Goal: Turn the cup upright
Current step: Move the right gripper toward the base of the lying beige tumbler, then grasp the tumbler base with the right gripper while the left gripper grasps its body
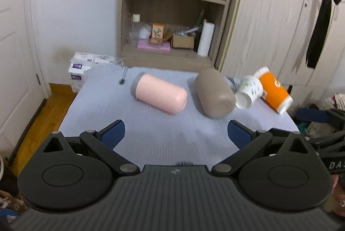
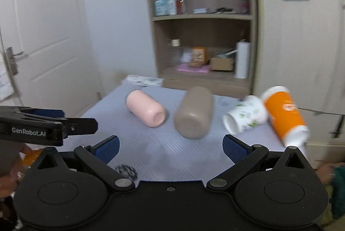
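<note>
Four cups on their sides on the pale grey patterned table (image 1: pixel 151 136), all ahead of both grippers, none upright yet.

Directly ahead of the left gripper (image 1: pixel 176 134) and slightly to its left: smooth pink cylindrical cup (image 1: pixel 159 94), long axis running from far-left to near-right, closed rounded end toward the gripper's right, grey-rimmed end away. Just right of it, apart by a narrow gap: taupe matte cylindrical cup (image 1: pixel 214 93), long axis pointing nearly toward the gripper, base end nearest. Further right, near the table's edge: white paper cup with green leaf print (image 1: pixel 248 90), mouth toward the gripper, touching or nearly touching the orange paper cup with white rim (image 1: pixel 273 90) beyond it.

From the right gripper (image 2: pixel 171 145): taupe cup (image 2: pixel 194 114) almost dead ahead, flat base facing it; pink cup (image 2: pixel 146 110) ahead-left, dimpled end toward it; white printed cup (image 2: pixel 245 116) ahead-right, open mouth facing; orange cup (image 2: pixel 284 114) at far right, leaning over the table's edge.

Judged nearest: pink cup for the left gripper, taupe or white cup for the right. Which cup comes first, impossible to tell.

Left gripper: blue pads (image 1: pixel 113 134) wide apart, nothing between, nothing touched. Right gripper: blue pads (image 2: pixel 107 148) likewise spread wide, empty, hovering short of the cups. Left gripper also visible at the right view's left side (image 2: pixel 82 123), side-on, clear of every cup.
</note>
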`<state>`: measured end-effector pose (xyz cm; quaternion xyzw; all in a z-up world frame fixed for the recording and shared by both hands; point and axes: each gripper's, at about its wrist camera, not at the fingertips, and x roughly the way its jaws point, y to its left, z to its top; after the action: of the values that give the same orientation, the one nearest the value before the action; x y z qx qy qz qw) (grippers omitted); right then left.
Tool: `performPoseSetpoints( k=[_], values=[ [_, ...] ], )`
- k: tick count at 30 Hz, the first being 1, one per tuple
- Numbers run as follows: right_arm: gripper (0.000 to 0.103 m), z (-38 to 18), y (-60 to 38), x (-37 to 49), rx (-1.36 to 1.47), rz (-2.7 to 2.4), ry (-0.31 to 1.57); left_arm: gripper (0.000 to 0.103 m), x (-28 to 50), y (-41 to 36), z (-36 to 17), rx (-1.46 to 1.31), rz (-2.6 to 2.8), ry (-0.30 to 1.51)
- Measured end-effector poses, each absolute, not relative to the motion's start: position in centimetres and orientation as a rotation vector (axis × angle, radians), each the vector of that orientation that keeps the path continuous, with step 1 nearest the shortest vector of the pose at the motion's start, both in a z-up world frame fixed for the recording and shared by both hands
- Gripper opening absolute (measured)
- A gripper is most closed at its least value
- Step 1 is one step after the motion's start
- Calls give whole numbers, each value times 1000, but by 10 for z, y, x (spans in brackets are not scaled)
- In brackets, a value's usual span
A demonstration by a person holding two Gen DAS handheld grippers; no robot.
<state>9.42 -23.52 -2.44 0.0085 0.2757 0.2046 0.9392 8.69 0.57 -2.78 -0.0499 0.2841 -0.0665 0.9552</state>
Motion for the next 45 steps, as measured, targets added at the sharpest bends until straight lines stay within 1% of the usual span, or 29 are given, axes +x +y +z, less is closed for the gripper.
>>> performPoseSetpoints(
  k=[4, 7, 9, 12, 17, 23, 24, 27, 28, 40, 45],
  values=[
    [103, -42, -227, 140, -18, 422, 619, 103, 114, 7, -36, -87, -146, 558],
    [103, -56, -222, 167, -31, 390, 637, 103, 142, 9, -45, -138, -164, 601],
    [102, -62, -220, 176, -38, 377, 648, 102, 157, 12, -53, -184, -185, 623],
    [97, -71, -212, 191, -56, 369, 655, 101, 171, 16, -62, -239, -193, 644],
    [97, -83, -195, 212, -136, 338, 652, 100, 195, 16, -76, -321, -222, 690],
    [98, -94, -198, 233, -70, 314, 676, 100, 212, 14, -85, -389, -237, 712],
    [97, -96, -198, 235, -63, 315, 676, 100, 213, 15, -86, -402, -239, 714],
    [86, -100, -198, 239, -41, 322, 682, 100, 217, 17, -91, -429, -253, 729],
    [85, -100, -198, 239, -45, 312, 680, 100, 217, 18, -92, -433, -257, 733],
    [84, -100, -204, 220, 9, 333, 705, 100, 216, 14, -101, -518, -340, 779],
    [84, -96, -210, 208, 51, 336, 753, 100, 206, 15, -99, -529, -368, 801]
  ],
)
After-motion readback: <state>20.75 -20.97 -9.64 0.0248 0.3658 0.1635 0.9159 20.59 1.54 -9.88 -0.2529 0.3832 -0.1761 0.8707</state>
